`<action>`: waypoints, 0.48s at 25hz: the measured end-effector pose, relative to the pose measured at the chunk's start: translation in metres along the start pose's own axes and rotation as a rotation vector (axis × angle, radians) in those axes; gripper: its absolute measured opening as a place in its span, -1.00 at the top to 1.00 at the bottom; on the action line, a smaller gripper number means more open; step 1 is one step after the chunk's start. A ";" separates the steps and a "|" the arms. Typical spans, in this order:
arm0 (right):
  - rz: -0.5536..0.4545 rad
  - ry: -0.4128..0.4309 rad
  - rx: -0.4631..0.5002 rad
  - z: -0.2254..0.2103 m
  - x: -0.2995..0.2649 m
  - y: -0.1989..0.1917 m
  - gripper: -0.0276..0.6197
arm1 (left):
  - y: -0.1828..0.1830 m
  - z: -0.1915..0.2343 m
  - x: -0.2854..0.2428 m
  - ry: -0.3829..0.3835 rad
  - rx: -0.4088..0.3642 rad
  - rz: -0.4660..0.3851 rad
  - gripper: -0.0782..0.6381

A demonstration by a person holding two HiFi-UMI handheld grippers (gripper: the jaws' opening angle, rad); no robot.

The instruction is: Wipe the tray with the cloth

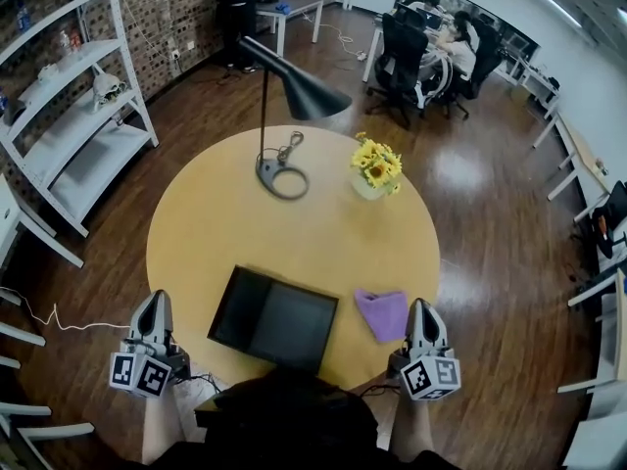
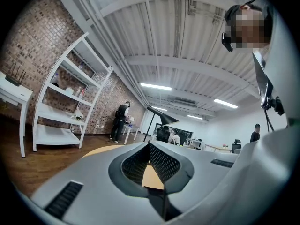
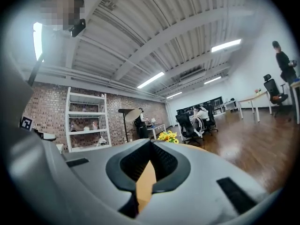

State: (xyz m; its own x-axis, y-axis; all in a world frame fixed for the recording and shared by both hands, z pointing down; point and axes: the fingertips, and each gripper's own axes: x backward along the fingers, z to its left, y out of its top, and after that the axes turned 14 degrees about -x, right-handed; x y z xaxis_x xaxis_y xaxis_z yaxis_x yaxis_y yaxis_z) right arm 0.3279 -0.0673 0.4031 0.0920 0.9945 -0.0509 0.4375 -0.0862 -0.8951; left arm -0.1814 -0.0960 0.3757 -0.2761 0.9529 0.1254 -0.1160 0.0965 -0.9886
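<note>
Nearest, two tools are hovering by the bench's near edge, left tool and right tool each closing fully on nothing; between them one black tray is lying bare, long axis running left to right, slightly skewed; one purple cloth is lying crumpled just beside its right end; farther off, one lamp is standing near one vase holding yellow flowers.

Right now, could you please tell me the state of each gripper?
Left gripper: closed, holding nothing.
Right gripper: closed, holding nothing.
</note>
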 end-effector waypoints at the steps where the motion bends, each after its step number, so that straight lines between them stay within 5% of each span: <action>1: -0.002 0.003 -0.006 0.002 0.002 -0.002 0.91 | -0.001 0.003 0.004 0.003 0.005 0.006 0.78; 12: 0.000 -0.032 -0.039 0.015 0.003 -0.008 0.91 | 0.001 0.025 0.021 0.026 0.069 -0.031 0.78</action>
State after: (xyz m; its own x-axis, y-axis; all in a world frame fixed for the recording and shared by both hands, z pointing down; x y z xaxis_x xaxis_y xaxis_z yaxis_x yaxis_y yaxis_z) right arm 0.3111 -0.0630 0.4035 0.0633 0.9959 -0.0653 0.4720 -0.0875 -0.8773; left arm -0.2112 -0.0830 0.3799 -0.2463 0.9570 0.1532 -0.1900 0.1073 -0.9759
